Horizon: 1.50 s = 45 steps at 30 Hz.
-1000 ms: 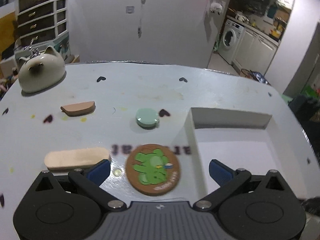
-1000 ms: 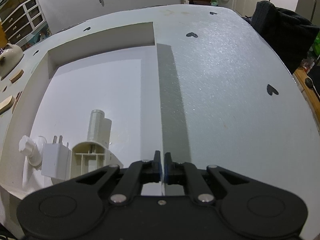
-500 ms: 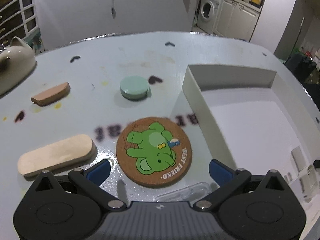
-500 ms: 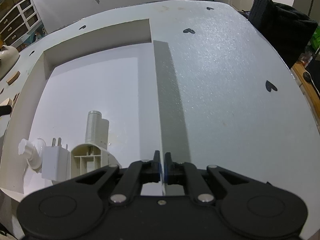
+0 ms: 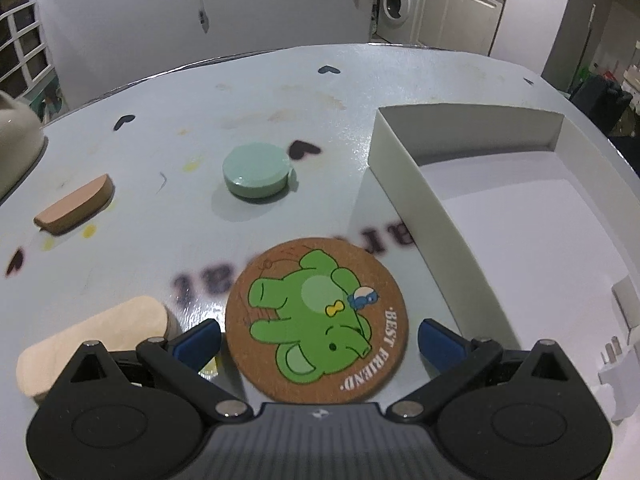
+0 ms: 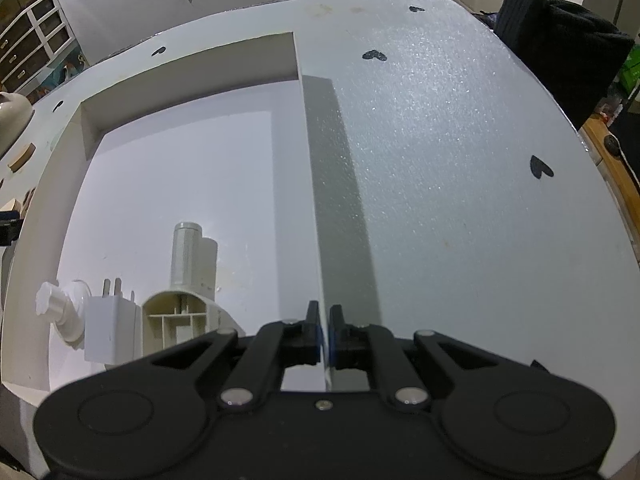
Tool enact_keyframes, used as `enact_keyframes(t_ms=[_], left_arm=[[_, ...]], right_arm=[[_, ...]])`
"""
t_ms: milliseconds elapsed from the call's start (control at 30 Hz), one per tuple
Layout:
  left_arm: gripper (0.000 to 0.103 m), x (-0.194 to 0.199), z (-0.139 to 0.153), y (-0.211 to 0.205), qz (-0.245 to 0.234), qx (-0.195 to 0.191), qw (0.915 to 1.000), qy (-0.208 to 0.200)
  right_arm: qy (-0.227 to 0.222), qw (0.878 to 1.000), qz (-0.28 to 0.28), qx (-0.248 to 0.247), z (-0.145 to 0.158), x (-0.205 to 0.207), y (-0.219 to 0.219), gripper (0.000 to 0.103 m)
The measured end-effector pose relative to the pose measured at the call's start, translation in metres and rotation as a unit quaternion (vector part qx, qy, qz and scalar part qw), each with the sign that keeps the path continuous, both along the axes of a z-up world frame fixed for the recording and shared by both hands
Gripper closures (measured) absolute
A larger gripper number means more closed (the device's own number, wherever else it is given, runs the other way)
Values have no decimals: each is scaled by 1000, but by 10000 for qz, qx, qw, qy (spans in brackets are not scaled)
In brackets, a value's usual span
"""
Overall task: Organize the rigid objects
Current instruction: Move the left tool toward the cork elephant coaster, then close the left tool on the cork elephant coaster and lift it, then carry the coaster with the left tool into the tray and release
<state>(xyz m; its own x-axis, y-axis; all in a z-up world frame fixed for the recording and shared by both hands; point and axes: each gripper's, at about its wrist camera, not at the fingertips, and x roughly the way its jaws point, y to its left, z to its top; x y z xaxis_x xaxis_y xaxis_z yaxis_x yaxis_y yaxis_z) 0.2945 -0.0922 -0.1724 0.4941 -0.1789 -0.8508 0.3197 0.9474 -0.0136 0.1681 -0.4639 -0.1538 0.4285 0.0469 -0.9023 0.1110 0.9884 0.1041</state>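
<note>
White table (image 5: 248, 92) with a shallow white box (image 6: 188, 64) at its right side, only the right view showing the plug (image 6: 106, 330) inside, right gripper (image 6: 325, 330) clamped on the box wall, left gripper (image 5: 318, 338) spread wide around a round cork coaster (image 5: 316, 316) printed with a green elephant, just left of the box.

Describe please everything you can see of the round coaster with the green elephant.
The coaster is a flat round disc that looks like brown cork. Its top bears a printed green cartoon elephant with a yellow bow, a small blue figure and the words "BEST FRIEND" along the rim. It lies flat on the pale table, just left of the white tray wall, over blurred dark lettering. The left gripper stands open around it; whether the pads touch its edge cannot be told.
</note>
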Motion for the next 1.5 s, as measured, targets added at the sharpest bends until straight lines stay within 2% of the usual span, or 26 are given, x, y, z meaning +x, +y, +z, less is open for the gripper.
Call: enact_keyframes(t_ms=[367,567,733,833,1033,1167,1300,1500], left_arm=[[0,12,-3,-1,-197,70,9996,-185],[4,8,-2,-1,-214,63,9994,-256],[4,4,-1,1,-110,56,9996,-245],[4,4,2,10,117,-5,9997,-235],[4,7,36,25,576,-219,9969,-488],[4,12,67,20,631,-425,9946,-700],[4,17,93,-4,472,-696,9933,-792],[4,22,112,-58,-136,-1055,9918,-704]], right_arm=[[25,10000,-8,9,-1,2,0,98],[6,10000,-29,22,-2,0,0,98],[-8,10000,-28,19,-1,-1,0,98],[-13,10000,-20,16,-1,-1,0,98],[-18,10000,-2,2,0,-1,1,98],[-27,10000,14,-7,0,-2,1,98],[-27,10000,20,-13,1,-2,1,98],[-26,10000,16,-17,1,-2,1,98]])
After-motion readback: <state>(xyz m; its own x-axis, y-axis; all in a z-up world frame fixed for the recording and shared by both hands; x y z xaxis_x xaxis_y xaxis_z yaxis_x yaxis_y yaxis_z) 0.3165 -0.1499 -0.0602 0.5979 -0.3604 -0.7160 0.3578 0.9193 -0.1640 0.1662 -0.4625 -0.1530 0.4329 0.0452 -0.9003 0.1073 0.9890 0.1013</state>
